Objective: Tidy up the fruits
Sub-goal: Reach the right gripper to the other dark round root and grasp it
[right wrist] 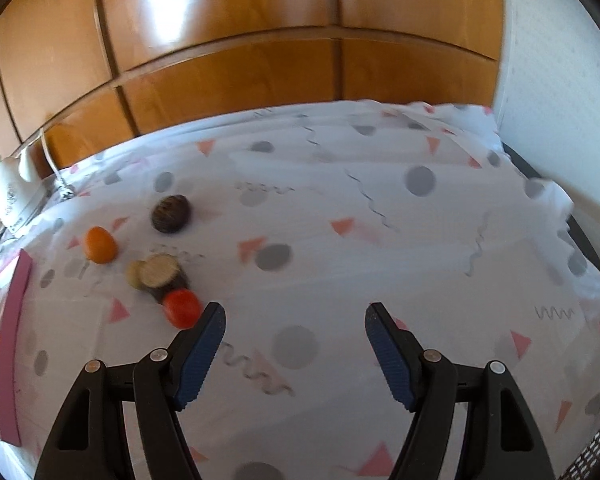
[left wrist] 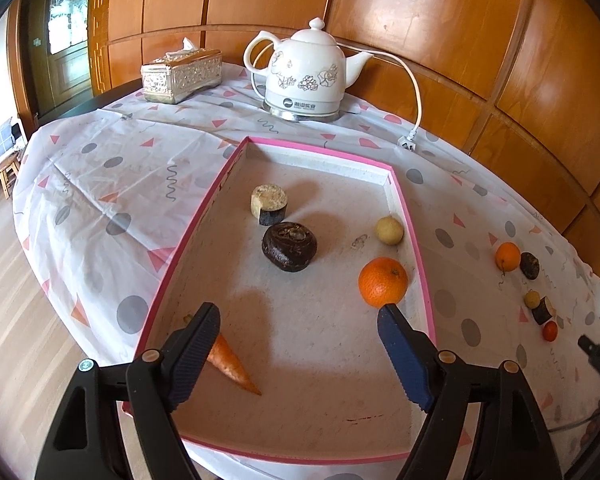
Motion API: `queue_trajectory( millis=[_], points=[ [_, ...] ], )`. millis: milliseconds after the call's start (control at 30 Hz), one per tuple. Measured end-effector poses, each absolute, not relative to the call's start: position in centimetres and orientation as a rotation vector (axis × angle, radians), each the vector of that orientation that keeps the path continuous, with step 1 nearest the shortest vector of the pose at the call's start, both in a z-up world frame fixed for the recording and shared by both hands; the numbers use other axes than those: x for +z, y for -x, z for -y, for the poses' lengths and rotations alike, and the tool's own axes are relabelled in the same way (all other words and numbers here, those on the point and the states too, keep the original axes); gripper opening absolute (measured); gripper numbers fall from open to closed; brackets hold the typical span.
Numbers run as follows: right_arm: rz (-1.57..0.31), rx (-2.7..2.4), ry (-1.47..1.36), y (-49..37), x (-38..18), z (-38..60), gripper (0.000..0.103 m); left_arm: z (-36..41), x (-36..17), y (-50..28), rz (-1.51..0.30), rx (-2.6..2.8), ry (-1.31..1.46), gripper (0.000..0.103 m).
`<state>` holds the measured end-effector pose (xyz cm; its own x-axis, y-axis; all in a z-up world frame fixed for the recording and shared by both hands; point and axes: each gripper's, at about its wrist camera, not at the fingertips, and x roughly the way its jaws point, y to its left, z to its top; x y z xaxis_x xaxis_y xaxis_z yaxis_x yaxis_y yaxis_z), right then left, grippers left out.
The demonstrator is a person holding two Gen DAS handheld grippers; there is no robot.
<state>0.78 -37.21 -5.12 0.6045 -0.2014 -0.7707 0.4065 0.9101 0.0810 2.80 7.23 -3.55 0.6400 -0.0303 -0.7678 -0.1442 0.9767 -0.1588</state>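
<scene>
Wood panels back a patterned tablecloth (right wrist: 340, 208). Beyond the right gripper (right wrist: 294, 330), just off its left jaw, lies a red fruit (right wrist: 182, 308); swing left to centre it before closing. Both jaws stand wide, empty. Left gripper (left wrist: 298, 330) hangs open, empty, over the tray (left wrist: 188, 236).

Open tray floor (left wrist: 300, 340) amid carrot (left wrist: 232, 364), orange (left wrist: 383, 282), dark fruit (left wrist: 289, 246).

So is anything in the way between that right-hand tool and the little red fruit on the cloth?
Nothing visible. The right tool hangs open and empty over bare tablecloth, and the red fruit sits just beside its left fingertip, out in the open. A cut round piece lies behind the fruit, not in front.
</scene>
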Motion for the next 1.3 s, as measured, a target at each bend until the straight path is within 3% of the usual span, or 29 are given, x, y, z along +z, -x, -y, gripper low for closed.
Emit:
queue_trajectory(
  millis=[733,1300],
  points=[
    [-0.876,-0.194,-0.142,-8.3,-4.5,31.4,0.074,-9.3,-4.8,-2.1,-0.898,0.119,0.273,0.082],
    [-1.014,-0.142,-0.026,-16.8,-6.8,30.0,0.074,-10.6,-5.7,-2.1,-0.925,0.155,0.324,0.082]
  ],
)
